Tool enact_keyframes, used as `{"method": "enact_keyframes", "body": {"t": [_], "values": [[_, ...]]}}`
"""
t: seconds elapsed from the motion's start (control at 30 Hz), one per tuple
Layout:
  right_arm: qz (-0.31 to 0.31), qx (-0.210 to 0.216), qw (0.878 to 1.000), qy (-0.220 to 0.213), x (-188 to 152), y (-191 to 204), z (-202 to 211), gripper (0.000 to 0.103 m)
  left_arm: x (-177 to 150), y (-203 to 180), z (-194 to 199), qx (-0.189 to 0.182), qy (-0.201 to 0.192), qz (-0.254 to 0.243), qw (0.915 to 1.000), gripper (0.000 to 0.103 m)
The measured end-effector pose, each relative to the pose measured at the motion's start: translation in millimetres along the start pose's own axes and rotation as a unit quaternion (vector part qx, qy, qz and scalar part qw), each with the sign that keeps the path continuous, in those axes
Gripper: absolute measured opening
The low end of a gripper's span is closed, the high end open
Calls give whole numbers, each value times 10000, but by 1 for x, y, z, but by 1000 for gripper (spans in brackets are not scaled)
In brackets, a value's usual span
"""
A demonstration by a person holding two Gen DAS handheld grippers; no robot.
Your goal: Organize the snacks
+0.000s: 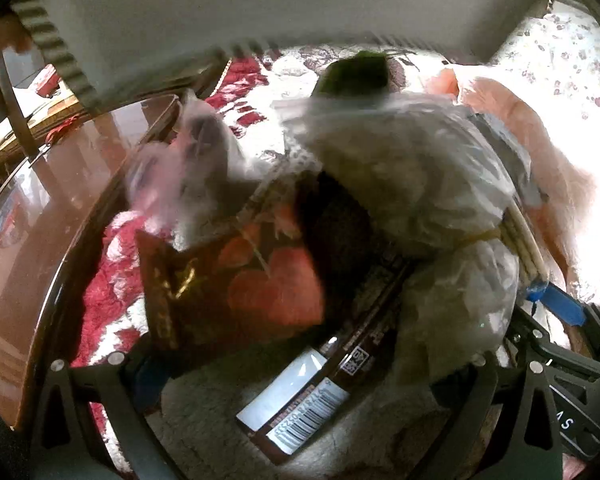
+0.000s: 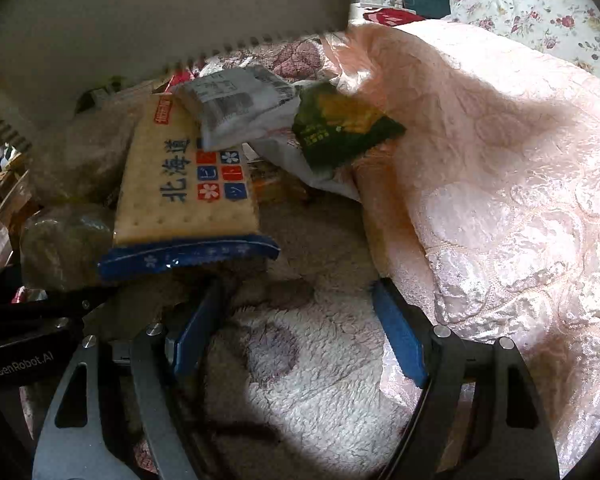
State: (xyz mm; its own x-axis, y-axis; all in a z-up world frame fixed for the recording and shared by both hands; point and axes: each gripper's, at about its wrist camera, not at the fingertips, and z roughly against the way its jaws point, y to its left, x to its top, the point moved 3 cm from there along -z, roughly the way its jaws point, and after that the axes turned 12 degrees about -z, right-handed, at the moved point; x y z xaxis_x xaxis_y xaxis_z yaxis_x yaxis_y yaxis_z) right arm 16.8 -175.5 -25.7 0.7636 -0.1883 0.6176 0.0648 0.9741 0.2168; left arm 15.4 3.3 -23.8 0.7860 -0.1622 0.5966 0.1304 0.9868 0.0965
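Lying lengthwise away from the right gripper [image 2: 300, 332], a cracker packet [image 2: 184, 184] with its long axis running from near-left to far, slightly tilted, blue crimped end nearest the blue pads [image 2: 400, 336]. Cream-coloured front printed as a cracker, blue characters down the middle, red and blue squares with white flowers beside them. Resting across its far end, a grey-and-white printed packet [image 2: 232, 108]; just right of that, a dark green packet [image 2: 340, 128] against a pink quilted cover [image 2: 500, 160]. Right jaws spread wide over fluffy carpet [image 2: 320, 380], holding nothing. From the left wrist only: a dark brown packet [image 1: 308, 392] with a white label and barcode, pointing from between the left gripper's [image 1: 300, 420] arms up and right, passing under a clear plastic bag [image 1: 400, 184] of pale contents; a brown packet with red hearts [image 1: 236, 288] to its left, blurred; glossy brown table edge [image 1: 40, 208] at far left. Left fingertips hidden under the packets, so open or closed cannot be told. Cracker packet not made out in that view. Grey corrugated board [image 2: 160, 8] overhead in both views.
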Motion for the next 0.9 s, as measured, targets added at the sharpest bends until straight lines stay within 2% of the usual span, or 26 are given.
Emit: {"method": "enact_keyframes", "body": {"t": [0.9], "values": [[-1,1,10000,3,0,-2,2,79,1,1,-1,-3,9,-2,10000,103]]}}
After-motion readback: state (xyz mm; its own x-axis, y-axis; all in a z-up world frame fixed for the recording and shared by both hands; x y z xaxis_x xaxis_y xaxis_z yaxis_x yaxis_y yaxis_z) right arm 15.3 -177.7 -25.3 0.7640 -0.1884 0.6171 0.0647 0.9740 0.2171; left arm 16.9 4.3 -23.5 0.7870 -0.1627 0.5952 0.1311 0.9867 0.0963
